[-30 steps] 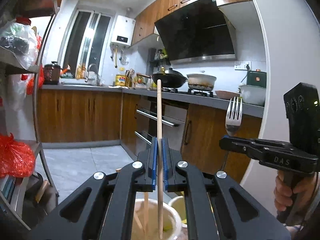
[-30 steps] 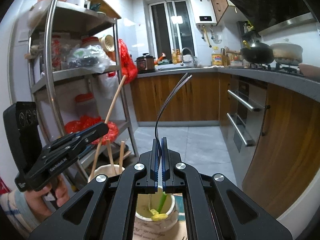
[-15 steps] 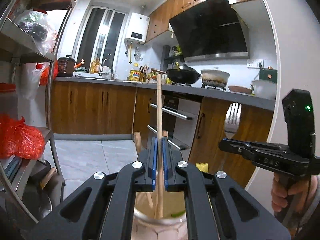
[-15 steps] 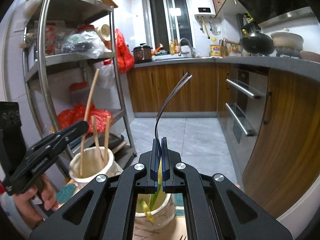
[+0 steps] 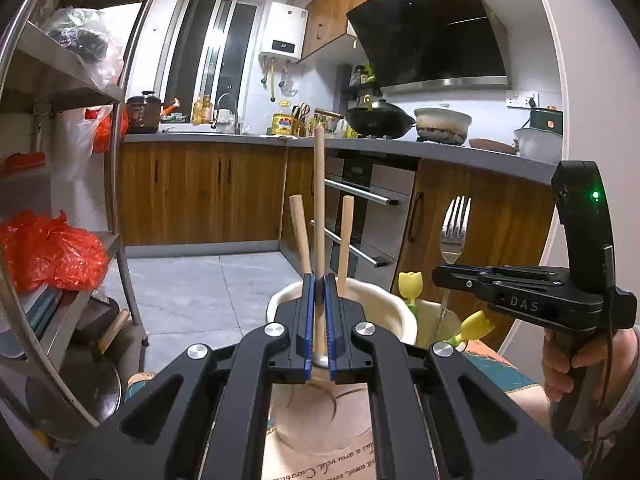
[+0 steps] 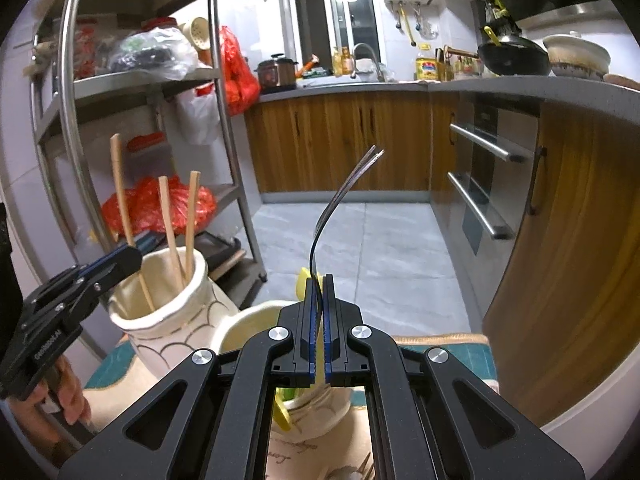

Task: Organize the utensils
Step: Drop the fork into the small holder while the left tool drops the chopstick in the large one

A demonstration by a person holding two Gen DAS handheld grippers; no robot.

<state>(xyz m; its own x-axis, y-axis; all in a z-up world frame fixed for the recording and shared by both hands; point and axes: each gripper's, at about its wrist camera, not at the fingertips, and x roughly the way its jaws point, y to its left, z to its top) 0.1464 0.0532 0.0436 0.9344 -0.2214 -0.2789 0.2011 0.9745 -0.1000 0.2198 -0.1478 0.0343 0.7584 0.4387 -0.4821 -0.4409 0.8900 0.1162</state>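
Both hands have come down since the earlier frames, and the two jars that sat low in each view now stand right under the jaws.

Left wrist view: the left gripper [image 5: 319,312] is clenched on a wooden stick [image 5: 319,200], which stands upright, its long axis straight up and down, the lower end already inside the mouth of the cream jar [image 5: 394,312]. Two more sticks [image 5: 344,240] lean in that jar just beside it. To the right, the right gripper [image 5: 448,276] grasps a fork [image 5: 454,228], tines up, above the second jar [image 5: 450,320] with yellow tulip-shaped pieces [image 5: 410,284].

Right wrist view: the right gripper [image 6: 319,320] is clamped on the fork [image 6: 340,196] handle, the fork curving up and away; the second jar [image 6: 240,328] lies directly below the jaws, so the move I expect is straight down. The left gripper [image 6: 132,256] sits at the rim of the cream jar [image 6: 168,320], on the near left part of the patterned mat [image 6: 440,344].
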